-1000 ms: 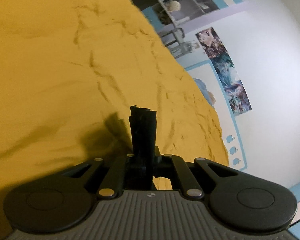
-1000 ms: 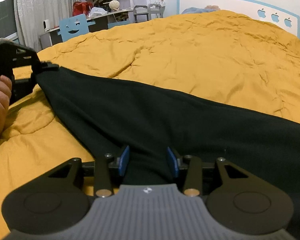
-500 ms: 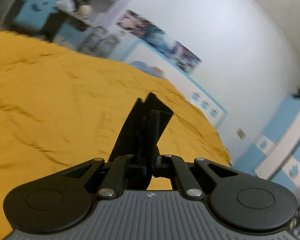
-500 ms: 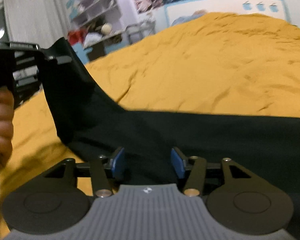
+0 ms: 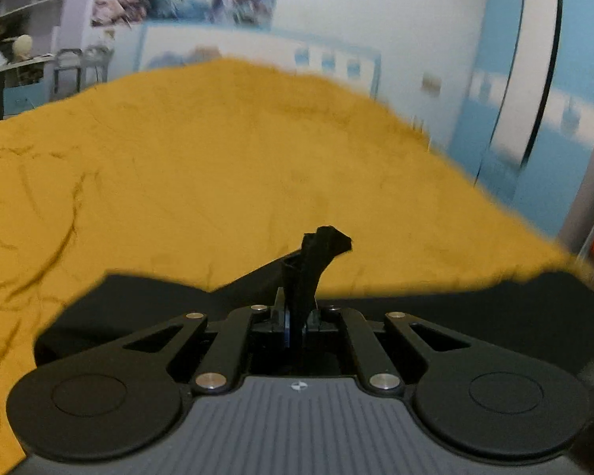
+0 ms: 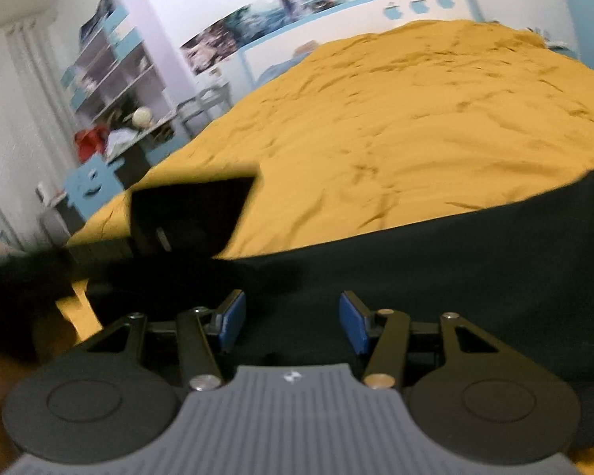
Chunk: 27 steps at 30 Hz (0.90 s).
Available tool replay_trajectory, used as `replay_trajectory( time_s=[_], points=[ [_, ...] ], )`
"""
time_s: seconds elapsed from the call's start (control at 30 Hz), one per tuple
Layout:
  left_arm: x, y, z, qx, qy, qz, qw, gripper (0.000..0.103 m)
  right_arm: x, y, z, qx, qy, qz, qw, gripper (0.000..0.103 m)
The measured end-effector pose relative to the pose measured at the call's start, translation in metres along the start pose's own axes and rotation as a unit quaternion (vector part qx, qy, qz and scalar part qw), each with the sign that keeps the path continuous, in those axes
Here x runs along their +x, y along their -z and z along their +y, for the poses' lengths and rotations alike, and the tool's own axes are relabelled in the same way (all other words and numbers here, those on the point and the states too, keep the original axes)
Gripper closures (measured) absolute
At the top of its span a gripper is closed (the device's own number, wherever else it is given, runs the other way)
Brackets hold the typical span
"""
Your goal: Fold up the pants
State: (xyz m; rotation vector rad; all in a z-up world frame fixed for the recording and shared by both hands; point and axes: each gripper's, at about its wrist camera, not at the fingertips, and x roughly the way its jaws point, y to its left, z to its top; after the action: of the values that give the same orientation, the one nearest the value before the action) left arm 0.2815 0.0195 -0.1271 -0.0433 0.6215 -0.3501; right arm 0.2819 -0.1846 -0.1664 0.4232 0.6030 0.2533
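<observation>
At the lower left of the right wrist view, the left tongs (image 6: 202, 213) sit clenched on a bunched edge of the black pants (image 6: 475, 253), lifting it off the yellow bed (image 6: 396, 118). The pants' long axis runs left to right across the lower frame. The right tongs (image 6: 289, 326) stand released over the cloth at lower centre, nearer the flat part.

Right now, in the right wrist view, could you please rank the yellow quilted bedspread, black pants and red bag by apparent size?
1. Yellow quilted bedspread.
2. Black pants, though nearness inflates them.
3. Red bag, far away.
</observation>
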Motion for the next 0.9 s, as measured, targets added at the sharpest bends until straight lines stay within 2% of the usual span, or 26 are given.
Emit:
replay_trajectory(
  time_s=[0.1,0.13,0.17,0.23,0.37,0.4,0.5,0.57,0.63,0.73,0.8,0.9],
  points=[
    [0.017,0.019,-0.016,0.049,-0.019,0.063,0.9966,0.092,-0.005,-0.005,-0.009,0.018,0.002,-0.002,1.0,0.053],
    [0.021,0.022,-0.019,0.061,-0.02,0.081,0.9946,0.088,-0.005,-0.006,-0.01,0.023,0.0,0.0,1.0,0.053],
    [0.022,0.026,-0.022,0.073,-0.023,0.087,0.9932,0.078,-0.005,-0.008,-0.012,0.032,-0.003,0.002,0.999,0.053],
    [0.013,0.027,-0.026,0.087,-0.016,0.087,0.9923,0.07,-0.005,-0.01,-0.016,0.054,-0.012,0.006,0.998,0.053],
    [-0.027,0.027,-0.006,0.054,0.048,0.075,0.9945,0.043,-0.003,-0.011,-0.024,0.098,-0.033,0.019,0.994,0.053],
    [-0.039,0.028,0.001,0.044,0.053,0.066,0.9954,0.041,-0.002,-0.011,-0.025,0.107,-0.038,0.023,0.993,0.052],
    [-0.071,0.031,0.038,-0.017,0.04,0.024,0.9988,0.039,0.009,-0.011,-0.027,0.137,-0.062,0.046,0.988,0.051],
    [-0.087,0.032,0.073,-0.084,0.018,-0.006,0.9963,0.034,0.019,-0.01,-0.026,0.166,-0.081,0.068,0.98,0.051],
    [-0.095,0.036,0.109,-0.162,0.0,-0.019,0.9866,0.034,0.03,-0.008,-0.023,0.185,-0.082,0.086,0.976,0.051],
    [-0.089,0.038,0.145,-0.249,-0.023,0.001,0.9684,0.034,0.043,-0.006,-0.014,0.193,-0.057,0.1,0.974,0.051],
    [-0.084,0.036,0.15,-0.262,-0.027,0.003,0.9646,0.034,0.05,-0.007,-0.008,0.2,-0.056,0.108,0.972,0.051],
    [-0.085,0.035,0.156,-0.289,-0.035,-0.011,0.9567,0.034,0.05,-0.008,-0.001,0.207,-0.031,0.109,0.972,0.052]
  ],
)
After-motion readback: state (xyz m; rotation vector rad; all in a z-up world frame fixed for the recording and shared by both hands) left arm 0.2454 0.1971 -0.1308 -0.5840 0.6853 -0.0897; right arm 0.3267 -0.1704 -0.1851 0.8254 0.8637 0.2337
